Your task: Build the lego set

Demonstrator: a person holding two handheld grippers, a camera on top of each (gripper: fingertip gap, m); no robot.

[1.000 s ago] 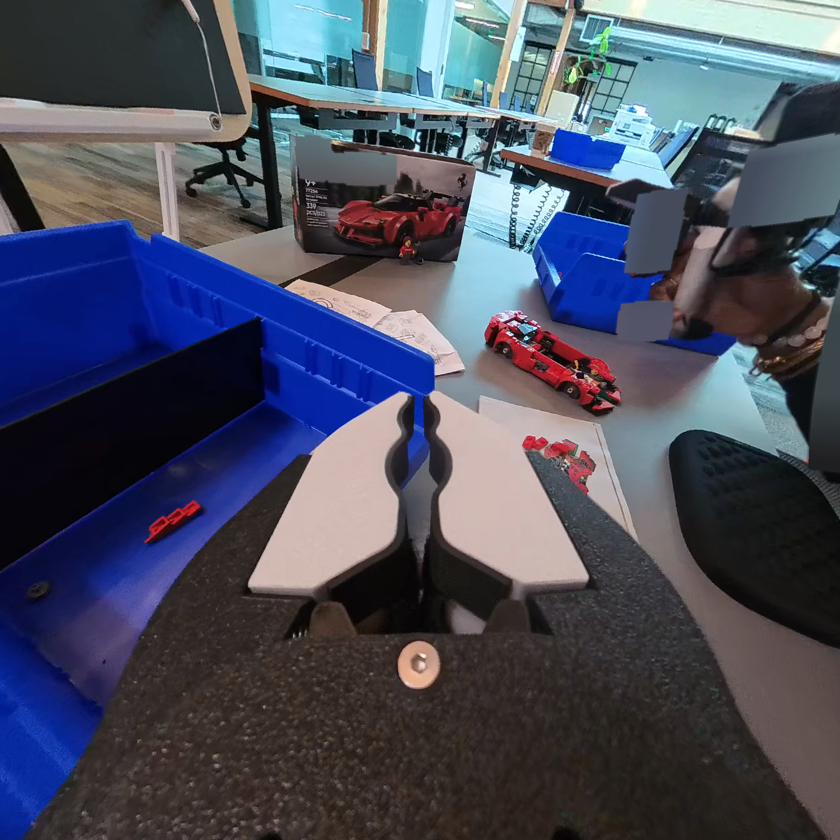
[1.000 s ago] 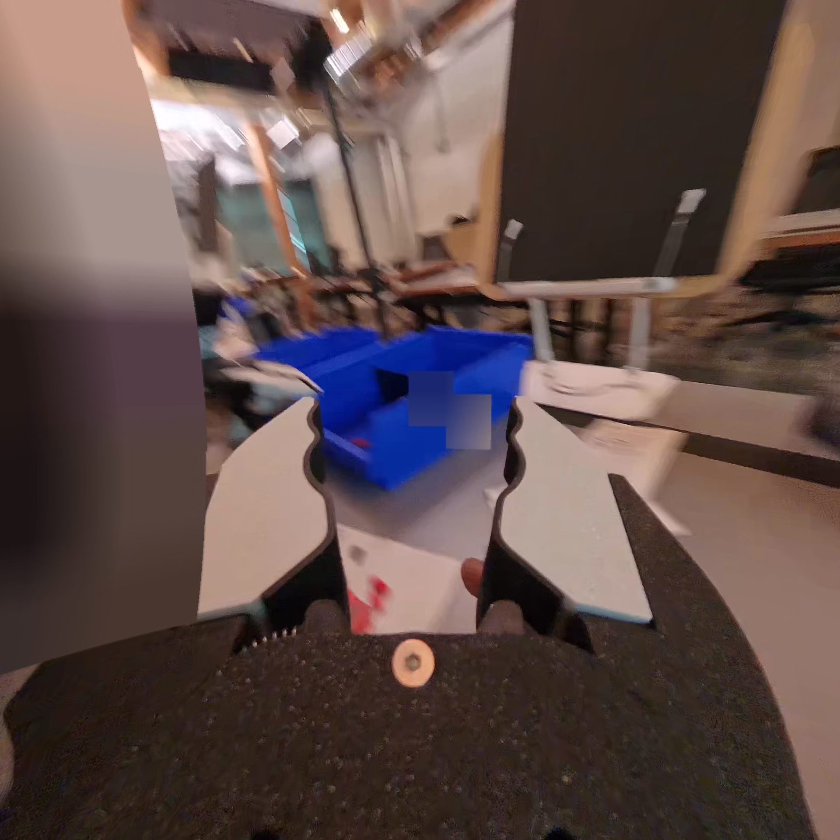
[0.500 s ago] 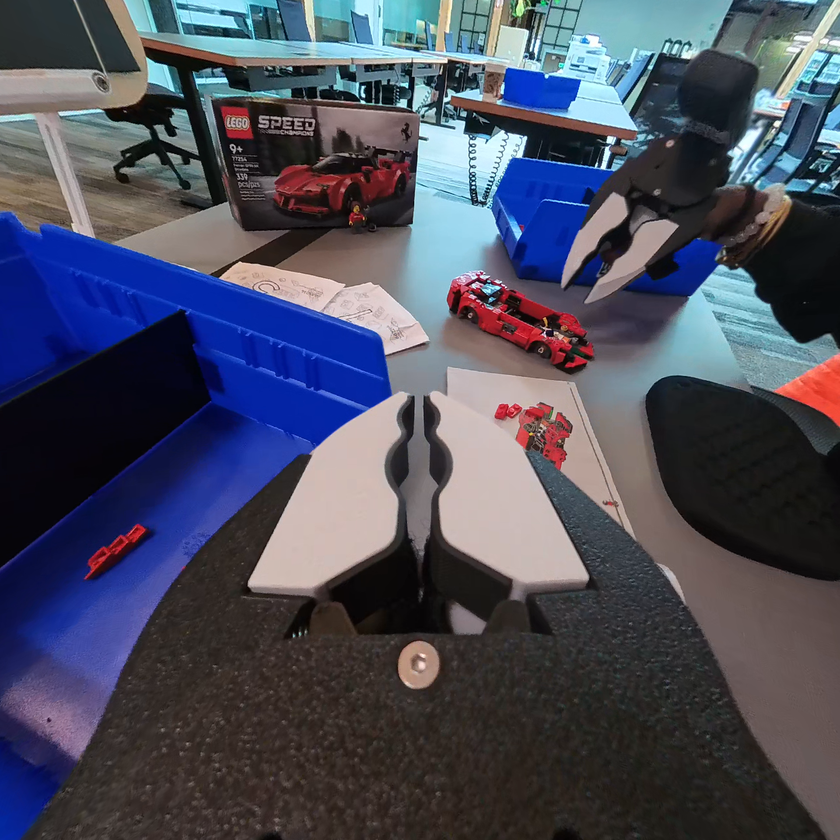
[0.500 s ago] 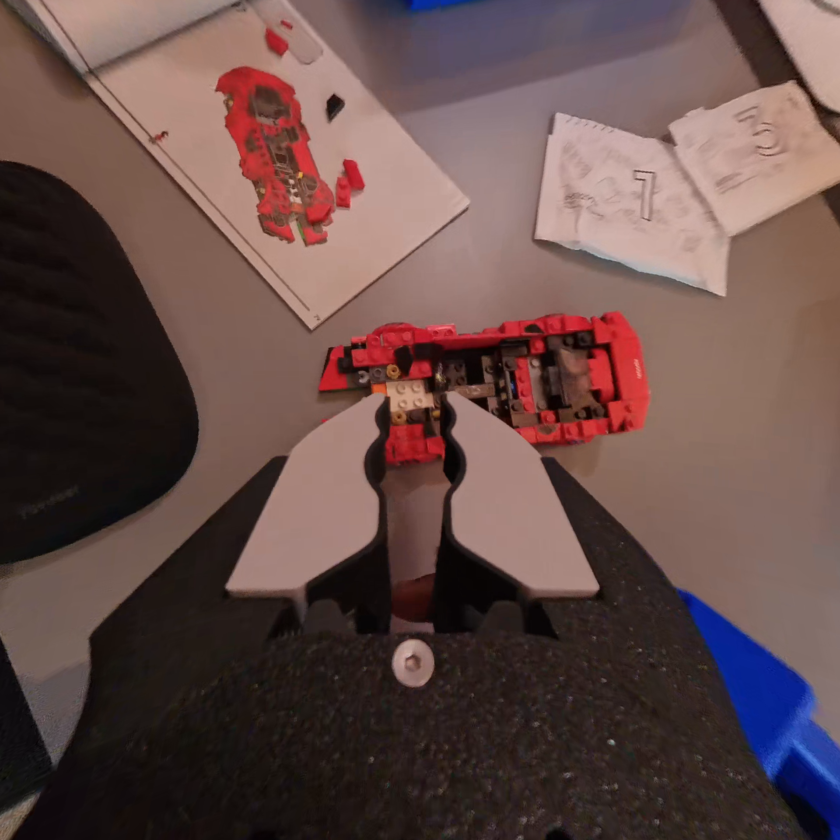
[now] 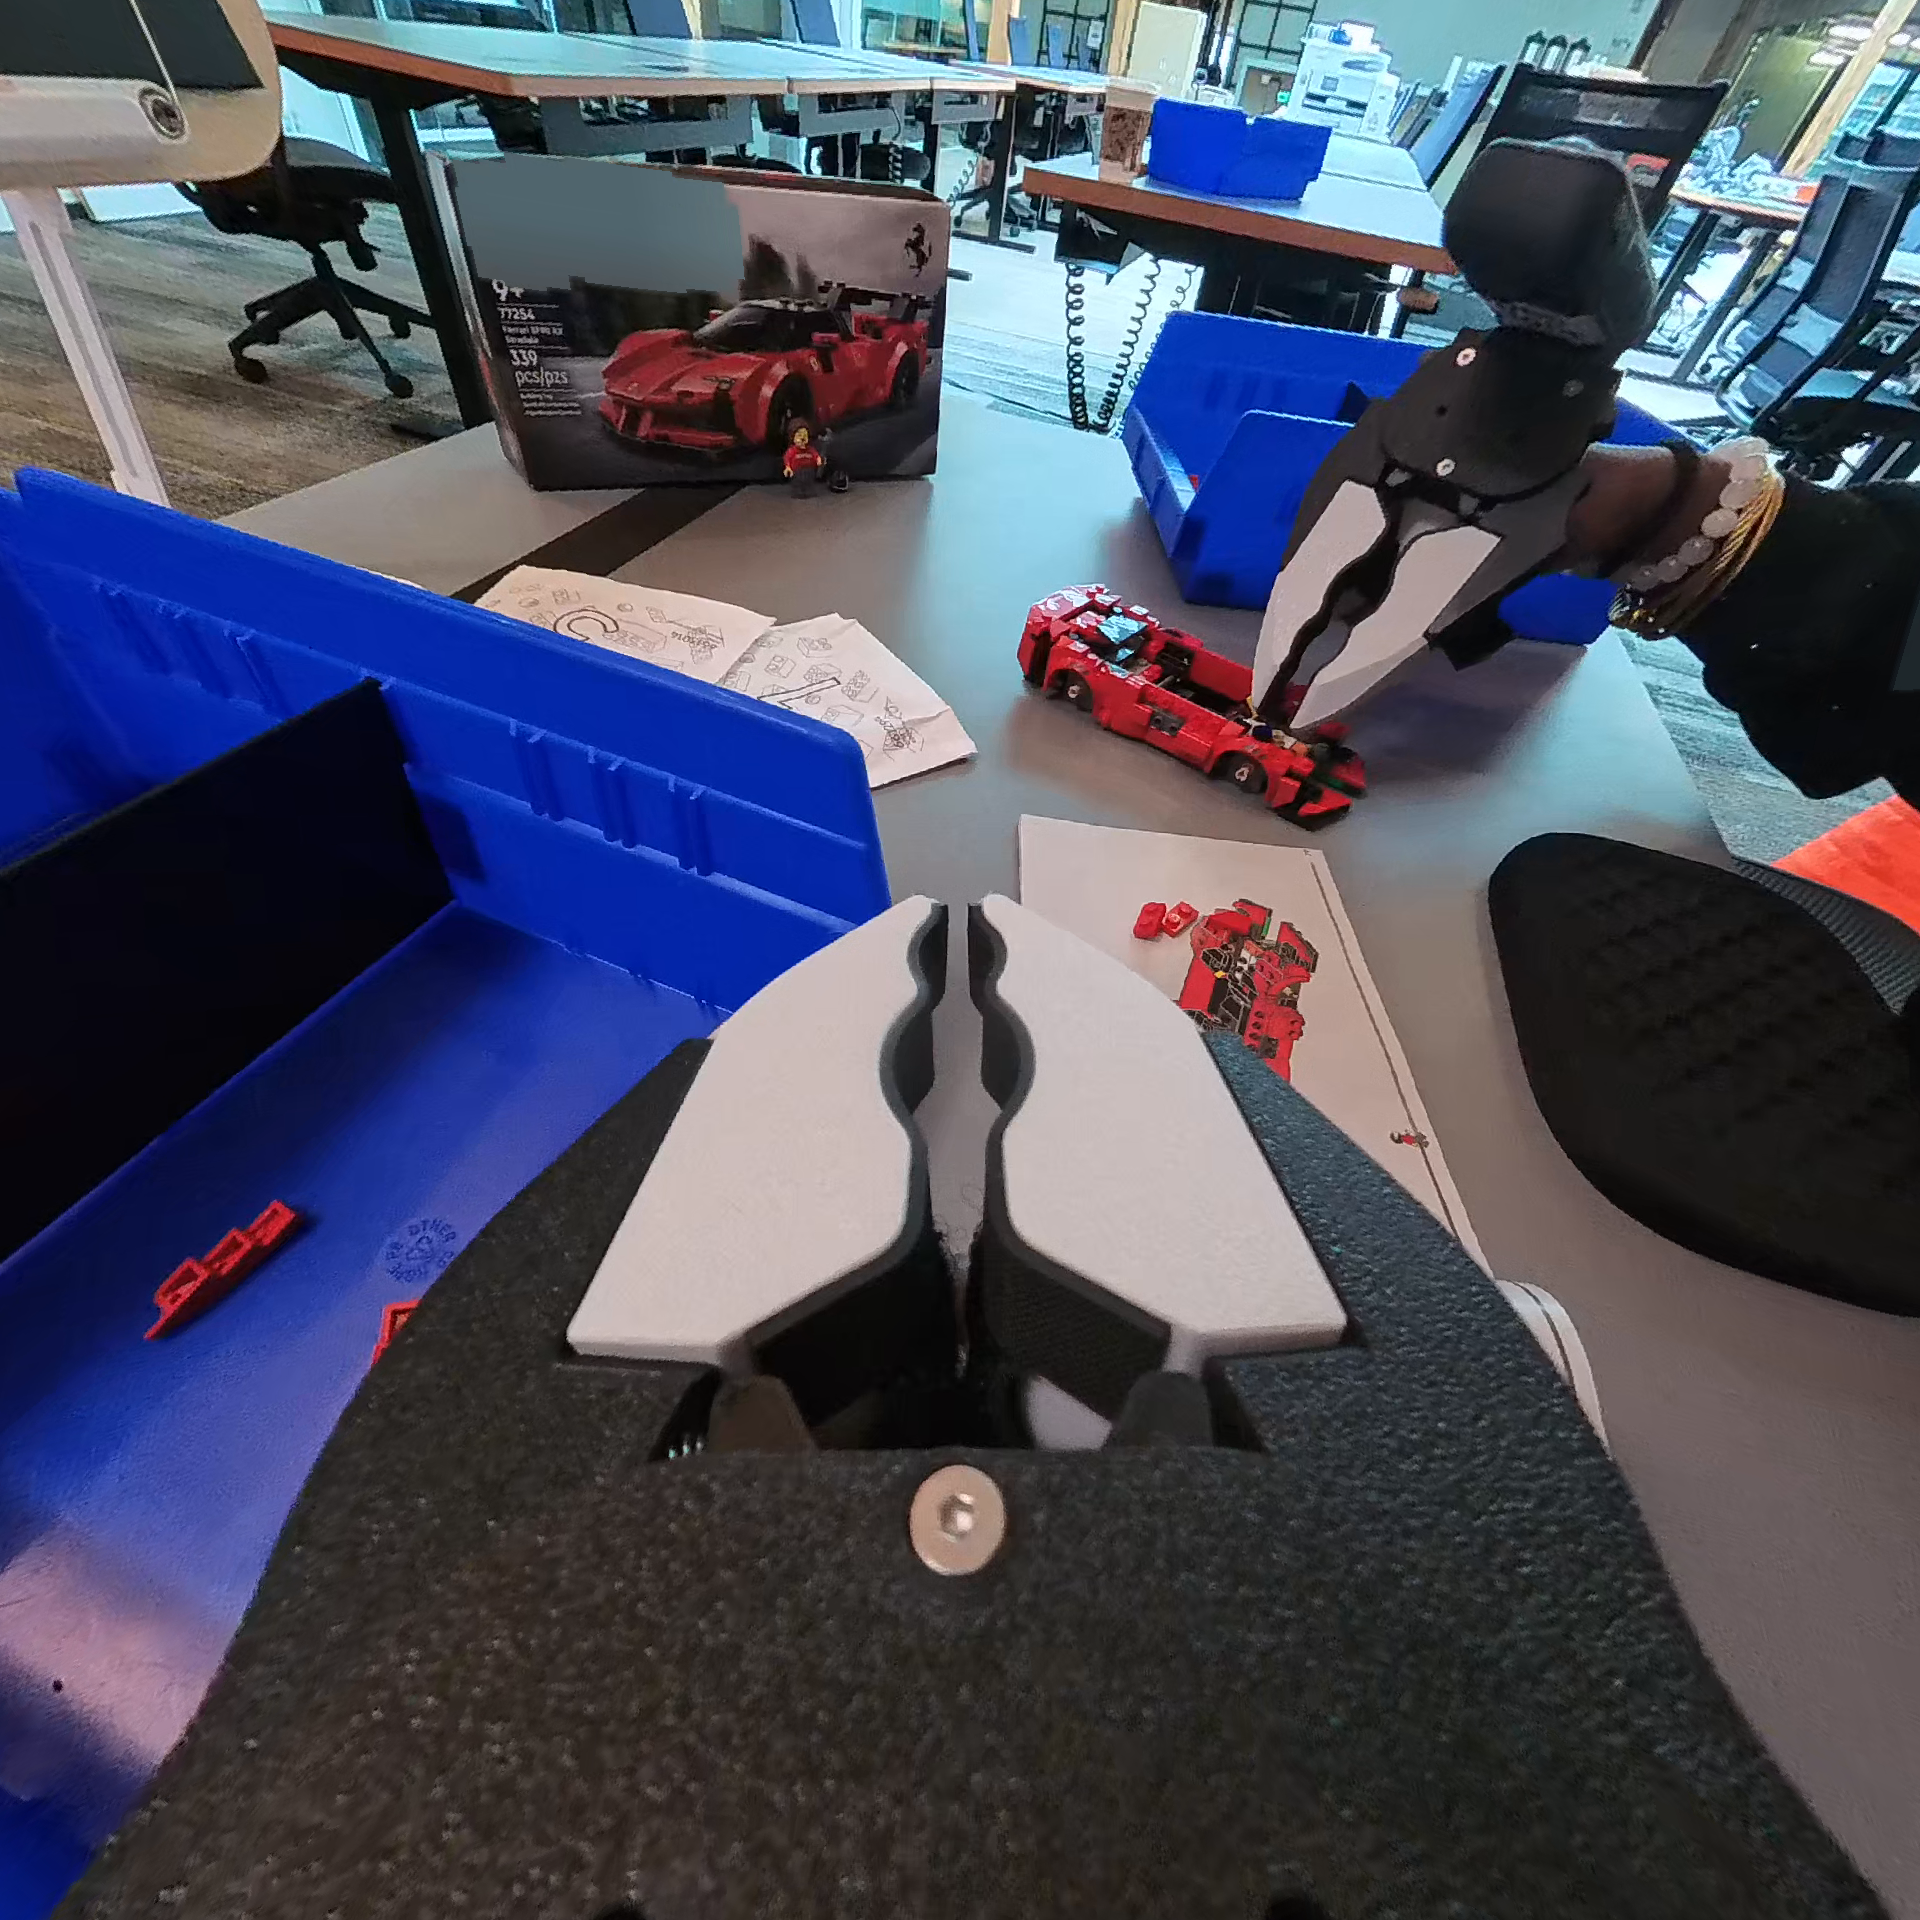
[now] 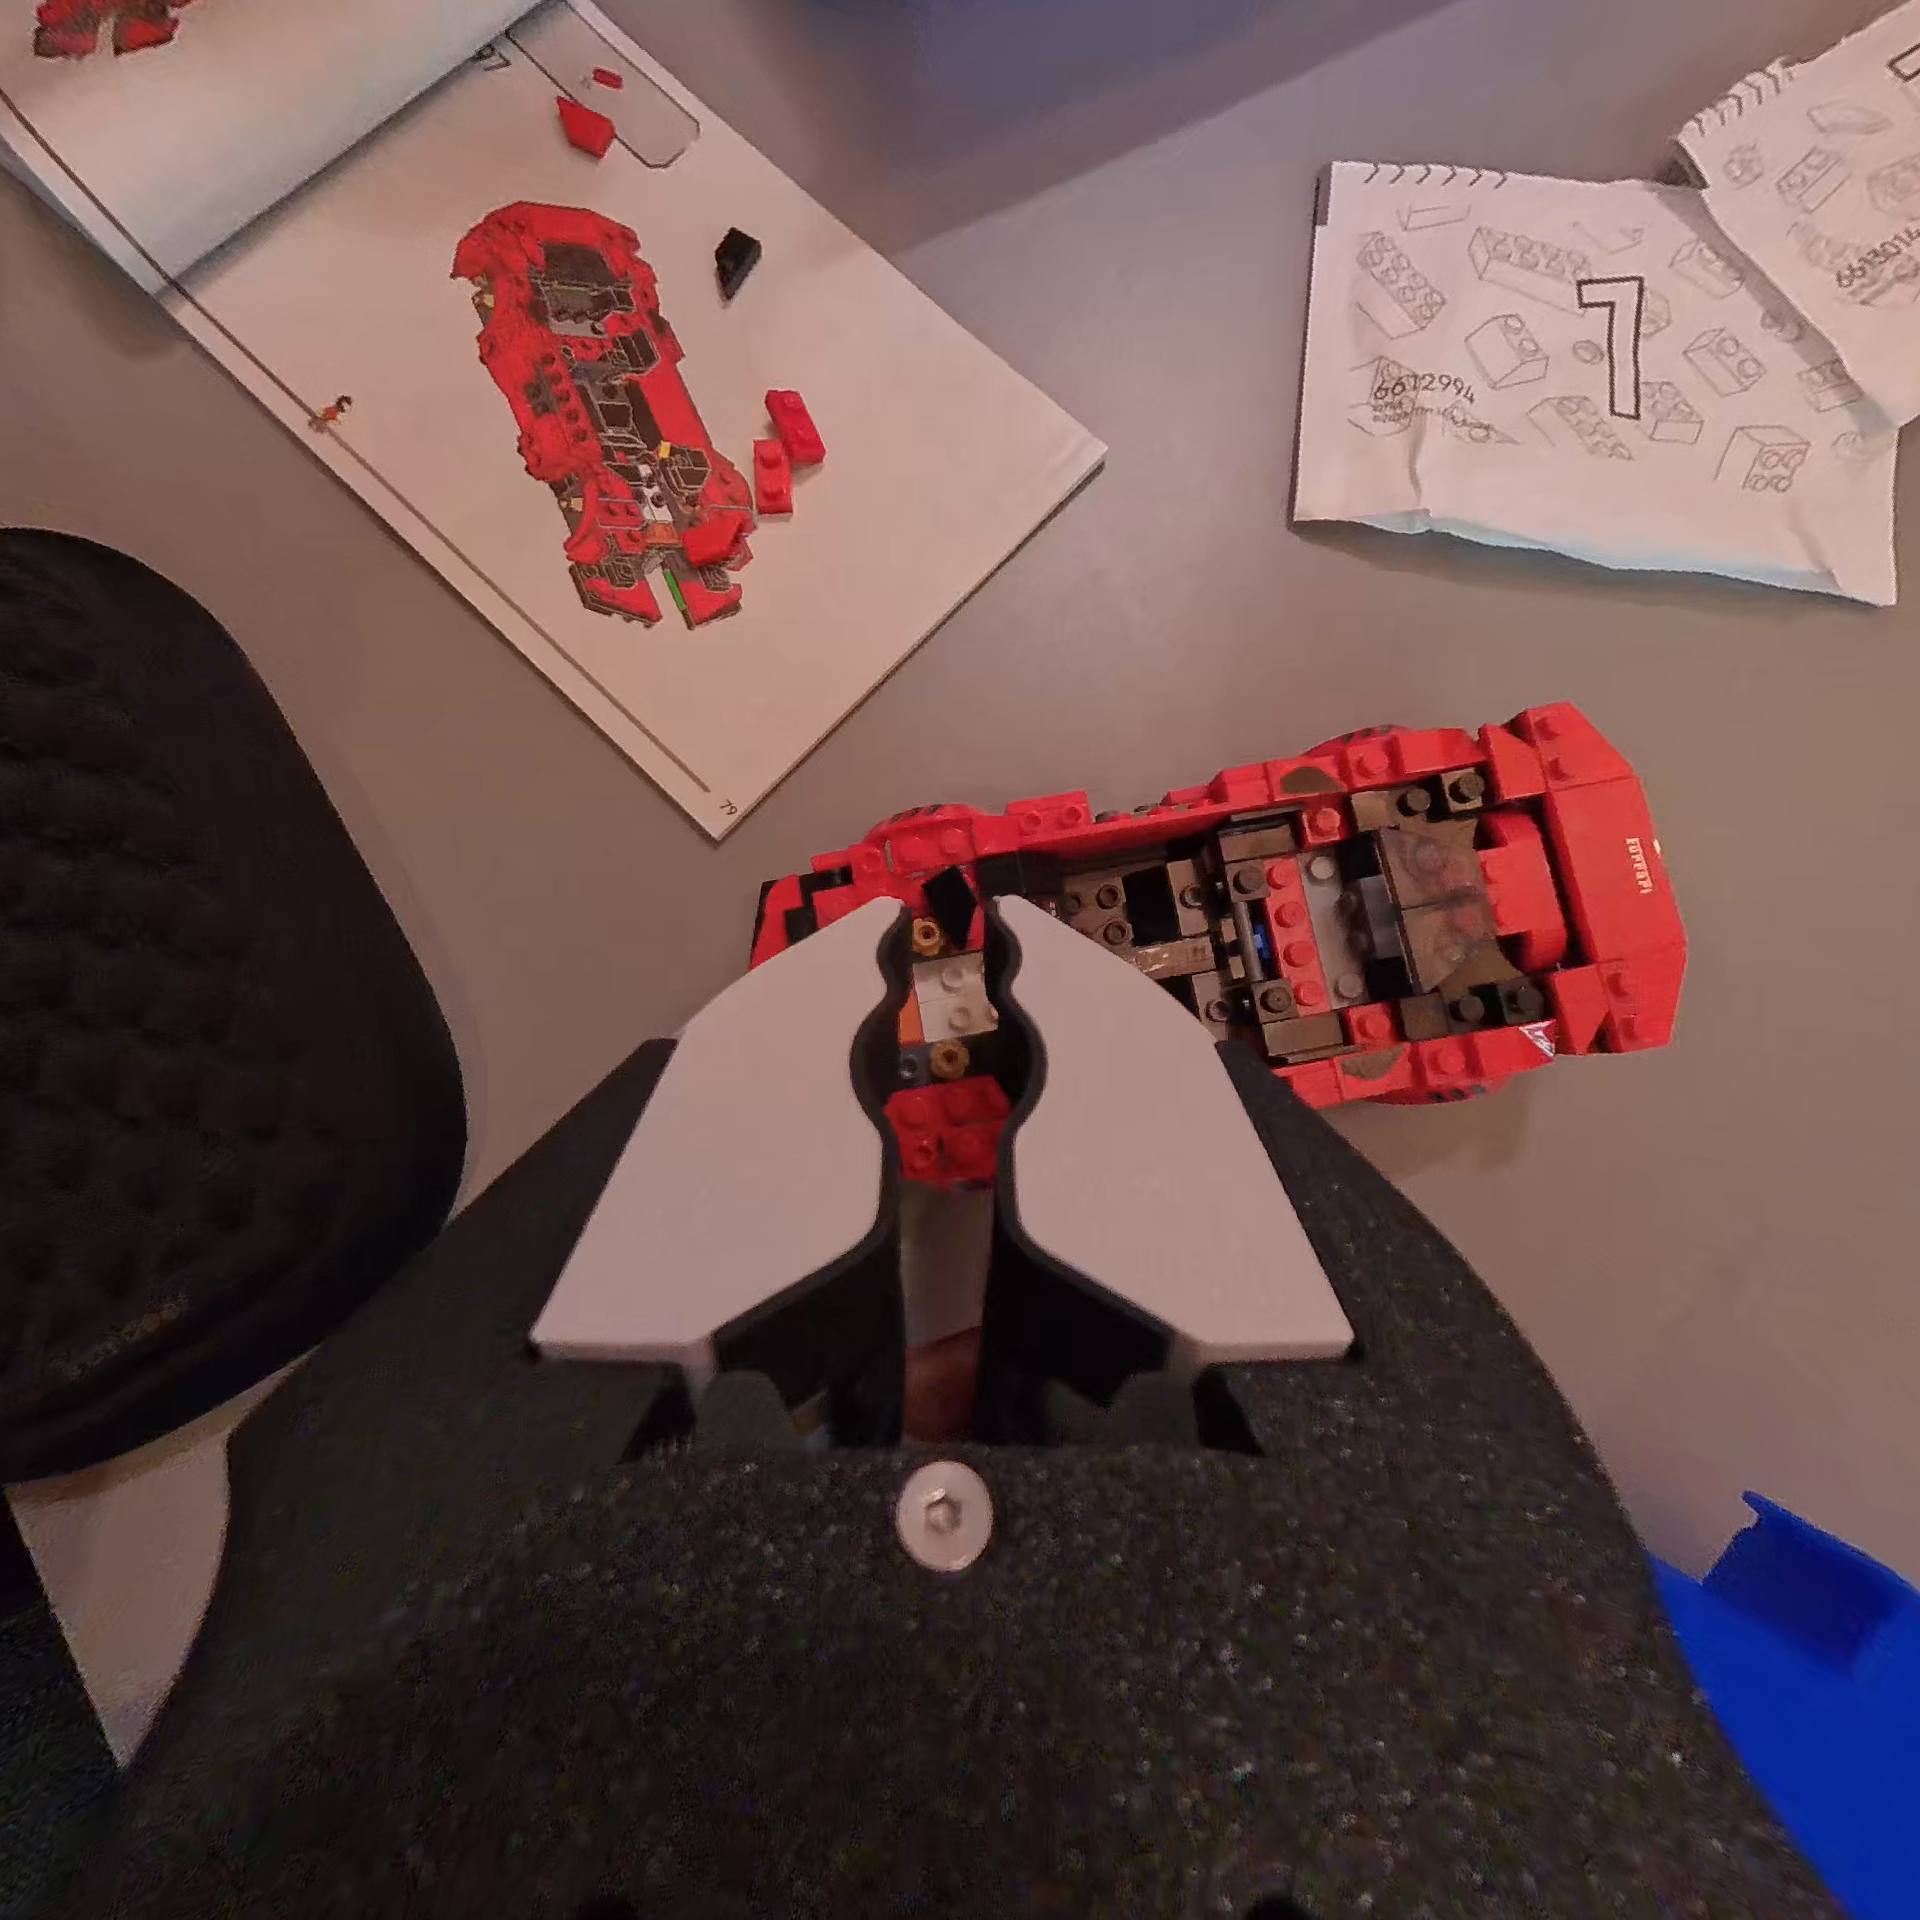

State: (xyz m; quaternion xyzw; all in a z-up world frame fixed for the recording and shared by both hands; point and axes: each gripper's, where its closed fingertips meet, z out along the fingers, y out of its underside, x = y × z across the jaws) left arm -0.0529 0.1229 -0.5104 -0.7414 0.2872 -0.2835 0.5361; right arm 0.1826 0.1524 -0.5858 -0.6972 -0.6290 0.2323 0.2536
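The red lego car (image 6: 1455,914) lies on the grey table and also shows in the left wrist view (image 5: 1143,686). My right gripper (image 6: 948,906) points down at its front end, jaws narrow. A small tilted black wedge piece (image 6: 954,909) on the car stands between the fingertips. A sliver of space shows beside the left pad, so I count it as not gripped. The left wrist view shows this gripper (image 5: 1283,717) touching the car's nose. My left gripper (image 5: 958,914) is shut and empty, over the edge of a blue bin (image 5: 623,790) that holds a red piece (image 5: 223,1262).
The open manual (image 6: 883,436) carries loose red bricks (image 6: 795,426) and a black wedge (image 6: 738,255). Paper bags (image 6: 1558,395) lie beyond the car. The set's box (image 5: 717,332) stands at the back, with a second blue bin (image 5: 1226,468) and a black chair seat (image 5: 1714,1060) to the right. Tip to tip, the grippers are about 25 cm apart.
My right gripper swung down from the air onto the car's front and its jaws narrowed from wide open. My left gripper stayed shut and drifted a little.
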